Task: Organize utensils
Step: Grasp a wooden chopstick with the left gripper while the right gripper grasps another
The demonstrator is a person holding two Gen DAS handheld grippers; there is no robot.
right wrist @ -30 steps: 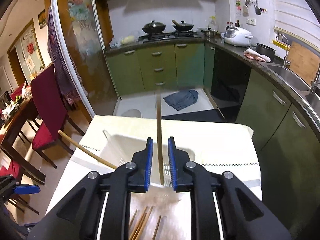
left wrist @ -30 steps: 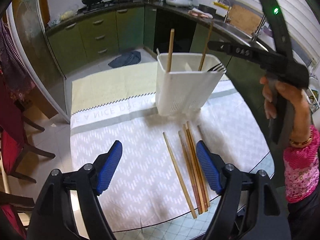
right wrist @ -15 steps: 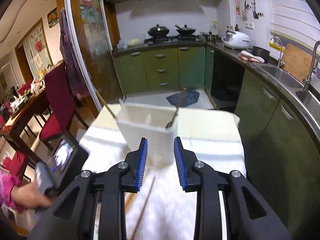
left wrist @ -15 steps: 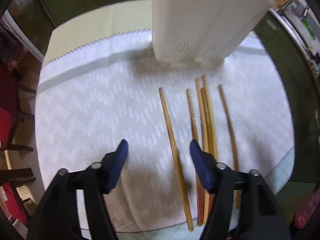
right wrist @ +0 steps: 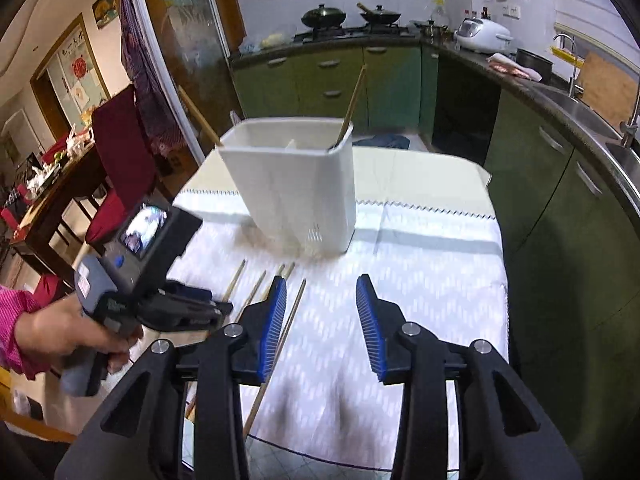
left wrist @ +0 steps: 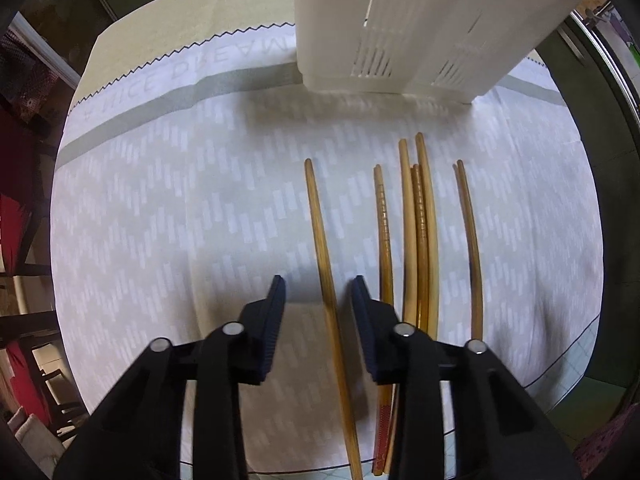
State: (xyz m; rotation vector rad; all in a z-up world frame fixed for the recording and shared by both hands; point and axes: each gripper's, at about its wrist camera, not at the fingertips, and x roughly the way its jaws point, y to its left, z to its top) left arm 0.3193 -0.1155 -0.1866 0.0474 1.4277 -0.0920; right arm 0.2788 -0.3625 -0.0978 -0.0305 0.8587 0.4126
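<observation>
Six loose chopsticks (left wrist: 325, 264), one white holder (left wrist: 420, 20)

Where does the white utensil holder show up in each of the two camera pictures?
Left wrist view: the white utensil holder fills the top, right of centre, beyond the chopsticks.
Right wrist view: it stands centre-left in the middle distance, on the tablecloth.
Shared landmark: the tablecloth's zigzag-edged border.

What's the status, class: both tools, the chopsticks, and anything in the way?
Left tool closing around the leftmost chopstick, pads not yet touching. Right tool empty, opening. Other chopsticks close alongside.
</observation>
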